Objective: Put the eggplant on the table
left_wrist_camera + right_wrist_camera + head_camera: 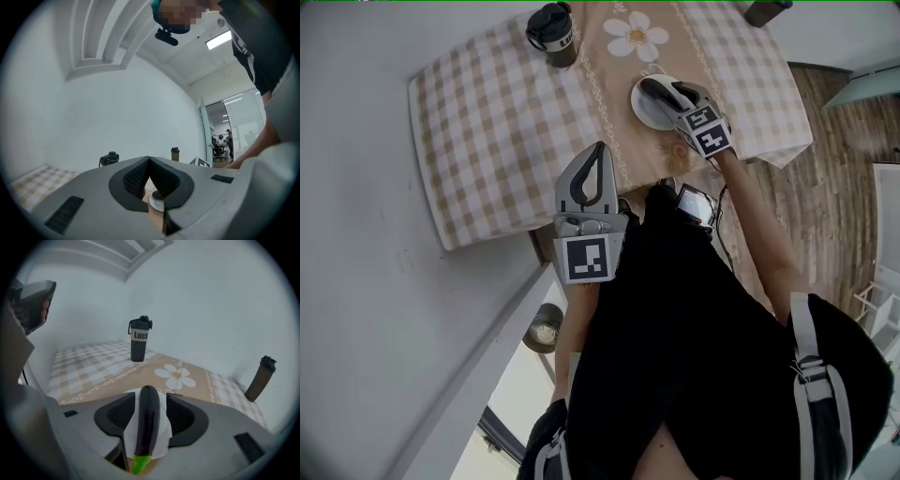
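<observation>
An office, by the look of it — bare white walls [117, 108], a strip light [218, 41] in the ceiling at one o'clock in the left gripper view, and at three o'clock a glass doorway [216, 136] onto people [219, 146] seated at desks. In the head view a table [487, 122] under a checked cloth stands at twelve o'clock, with a wood-plank floor [834, 187] at three — a homely corner.

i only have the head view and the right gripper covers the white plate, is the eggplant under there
observer: Yes, the eggplant lies lengthwise between the fingers of the right gripper, on the white plate.
operator: gripped or loose
observer: Loose, bare plate shows between it and each of the fingers.
operator: which end faces the gripper
observer: The green stem end.
</observation>
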`<action>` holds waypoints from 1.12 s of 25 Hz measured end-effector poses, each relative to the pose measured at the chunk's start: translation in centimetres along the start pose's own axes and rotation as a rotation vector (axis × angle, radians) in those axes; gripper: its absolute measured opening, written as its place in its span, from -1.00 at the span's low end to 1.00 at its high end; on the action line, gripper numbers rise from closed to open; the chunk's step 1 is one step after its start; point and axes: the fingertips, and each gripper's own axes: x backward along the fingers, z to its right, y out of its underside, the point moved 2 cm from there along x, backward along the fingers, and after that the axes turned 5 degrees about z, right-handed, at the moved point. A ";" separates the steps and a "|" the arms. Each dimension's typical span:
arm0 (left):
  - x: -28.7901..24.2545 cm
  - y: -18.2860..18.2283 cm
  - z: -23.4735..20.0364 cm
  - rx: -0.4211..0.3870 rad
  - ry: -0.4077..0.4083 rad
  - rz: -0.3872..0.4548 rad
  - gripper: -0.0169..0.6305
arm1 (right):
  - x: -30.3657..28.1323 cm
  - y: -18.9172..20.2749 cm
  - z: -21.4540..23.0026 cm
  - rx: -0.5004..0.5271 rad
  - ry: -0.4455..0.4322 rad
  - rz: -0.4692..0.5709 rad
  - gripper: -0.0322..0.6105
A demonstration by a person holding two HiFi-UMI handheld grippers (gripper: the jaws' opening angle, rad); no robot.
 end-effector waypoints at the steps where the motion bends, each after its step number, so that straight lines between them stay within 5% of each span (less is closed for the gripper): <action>1: 0.0 0.0 0.3 -0.006 0.007 0.003 -0.92 | 0.3 -0.3 0.1 0.003 0.006 0.013 -0.23; 28: -2.9 -4.2 2.6 -0.054 0.104 0.097 -0.92 | 14.2 -15.5 -0.4 0.187 0.139 0.379 -0.33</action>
